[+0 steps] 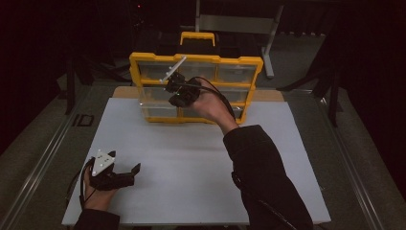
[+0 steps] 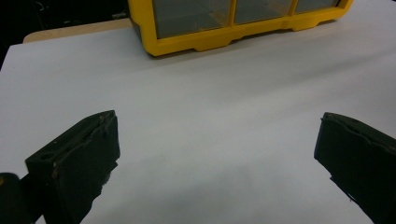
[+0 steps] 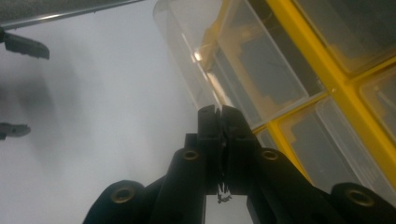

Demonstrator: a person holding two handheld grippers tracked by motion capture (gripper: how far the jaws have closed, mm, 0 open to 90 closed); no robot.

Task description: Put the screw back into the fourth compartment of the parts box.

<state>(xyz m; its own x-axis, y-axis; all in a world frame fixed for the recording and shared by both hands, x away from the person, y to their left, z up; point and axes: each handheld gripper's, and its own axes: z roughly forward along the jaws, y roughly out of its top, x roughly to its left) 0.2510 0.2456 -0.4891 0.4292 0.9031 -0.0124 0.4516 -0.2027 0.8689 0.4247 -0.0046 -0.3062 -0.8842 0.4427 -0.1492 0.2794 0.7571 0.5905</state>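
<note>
A yellow organizer box [image 1: 196, 60] with clear bins stands upright at the back of the white board [image 1: 191, 167]. My right gripper [image 1: 170, 88] is held up against its left middle row. In the right gripper view the jaws [image 3: 219, 116] are pressed together on the thin rim of a clear bin [image 3: 187, 56], which sticks out of the yellow frame [image 3: 336, 84] over the board. My left gripper [image 1: 129, 175] rests near the board's front left corner, open with nothing between its jaws [image 2: 217, 154]. It faces the organizer's bottom edge [image 2: 187, 44].
Behind the organizer sits a black case with a yellow handle [image 1: 197, 38]. A grey metal stand leg [image 1: 270, 48] rises at the back right. Metal rails [image 1: 38, 163] run along both sides of the table. The person's dark sleeve [image 1: 261, 177] crosses the board's right half.
</note>
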